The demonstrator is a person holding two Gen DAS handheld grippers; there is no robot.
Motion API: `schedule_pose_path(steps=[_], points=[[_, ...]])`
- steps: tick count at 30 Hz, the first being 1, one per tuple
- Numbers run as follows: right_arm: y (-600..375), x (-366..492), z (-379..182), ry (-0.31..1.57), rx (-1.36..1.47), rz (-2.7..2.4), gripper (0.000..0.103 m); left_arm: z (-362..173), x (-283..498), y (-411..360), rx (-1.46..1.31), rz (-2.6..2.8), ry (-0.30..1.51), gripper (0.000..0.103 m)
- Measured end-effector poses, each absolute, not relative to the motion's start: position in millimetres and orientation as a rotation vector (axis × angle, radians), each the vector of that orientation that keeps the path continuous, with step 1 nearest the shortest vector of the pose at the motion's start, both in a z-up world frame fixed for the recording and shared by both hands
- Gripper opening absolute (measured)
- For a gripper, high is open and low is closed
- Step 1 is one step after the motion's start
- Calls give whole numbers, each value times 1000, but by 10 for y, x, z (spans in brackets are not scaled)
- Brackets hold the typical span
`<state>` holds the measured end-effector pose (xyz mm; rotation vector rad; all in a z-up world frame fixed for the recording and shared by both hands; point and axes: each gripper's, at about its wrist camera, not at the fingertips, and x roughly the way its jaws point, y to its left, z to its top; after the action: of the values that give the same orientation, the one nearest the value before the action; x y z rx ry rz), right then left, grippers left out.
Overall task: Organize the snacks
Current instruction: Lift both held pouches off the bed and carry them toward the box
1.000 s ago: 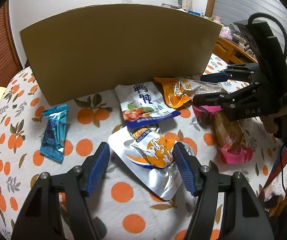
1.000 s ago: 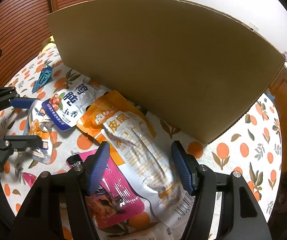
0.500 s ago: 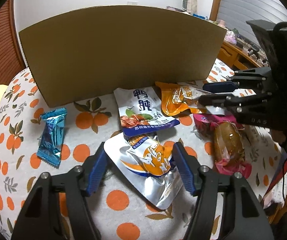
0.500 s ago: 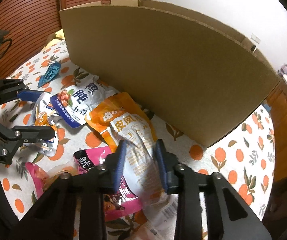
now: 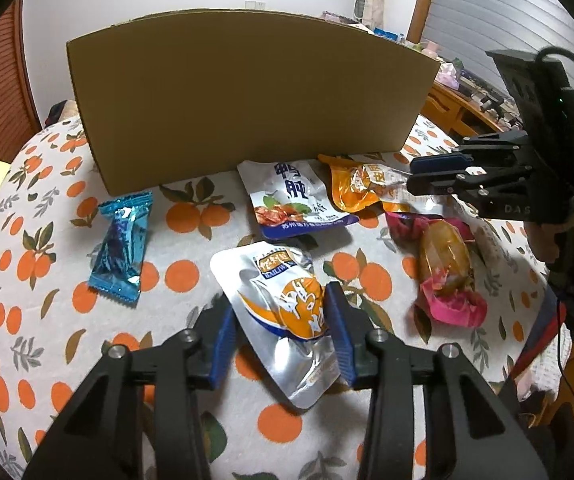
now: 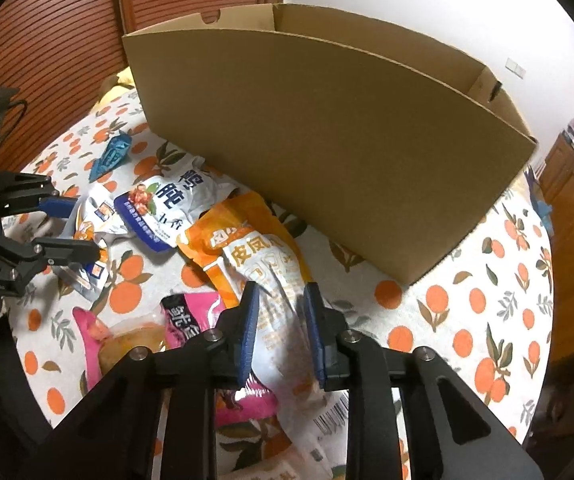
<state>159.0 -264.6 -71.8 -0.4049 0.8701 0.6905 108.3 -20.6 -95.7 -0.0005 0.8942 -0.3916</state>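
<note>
Cardboard box (image 6: 327, 140) at the far side of the table: plain brown, matte, open-topped, long straight wall facing the snacks. Underneath, soft tablecloth (image 5: 47, 280) printed with oranges and leaves.

Left gripper (image 5: 279, 320) low over the cloth, jaws just closing, blue ribbed pads now pressed against the sides of a crinkled silver foil pouch (image 5: 283, 280) with an orange print, foil buckled between them.

Right gripper (image 6: 279, 312) narrow after just closing in, pinching a glossy orange-and-white pouch (image 6: 267, 264), long and flat, lying near the box wall.

Elsewhere on the cloth: shiny blue candy wrapper (image 5: 121, 248) with crimped ends, well apart to the left; smooth white-and-blue pouch (image 5: 287, 196) just before the box; crumpled pink pack (image 5: 447, 272) with a clear window.
</note>
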Motion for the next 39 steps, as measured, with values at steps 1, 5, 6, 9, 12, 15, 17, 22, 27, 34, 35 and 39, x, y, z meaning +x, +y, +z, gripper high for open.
schedule_pose_path(steps=[1,5,6,9,12,15,17,22,27,34,35,39], points=[[-2676,1576,-712,871,-400,693,30,-955,1083,-194,-6,-393,896,42],[-2748,1529,-731,873,-423,682,44,-950,1086,-176,-6,-391,896,44],[-2765,1516,-745,881,-430,684,44,-949,1088,-180,-4,-390,894,44],[-2824,1470,-761,883,-456,676,45,-949,1091,-195,-1,-393,892,43],[-2859,1445,-742,886,-469,672,49,-953,1099,-195,-3,-396,892,43],[-2851,1448,-781,885,-503,654,54,-955,1103,-192,-2,-395,892,43],[-2835,1472,-799,884,-502,654,61,-954,1111,-188,-3,-395,892,43],[-2749,1575,-866,901,-524,660,72,-954,1115,-193,1,-396,891,43],[-2679,1702,-897,942,-482,693,74,-957,1115,-197,2,-397,888,43],[-2617,1776,-901,997,-470,756,66,-950,1122,-209,-4,-396,884,41],[-2605,1758,-894,1000,-477,766,59,-949,1120,-213,-3,-396,882,40],[-2517,1726,-877,1008,-502,778,47,-952,1135,-205,-18,-399,879,37]])
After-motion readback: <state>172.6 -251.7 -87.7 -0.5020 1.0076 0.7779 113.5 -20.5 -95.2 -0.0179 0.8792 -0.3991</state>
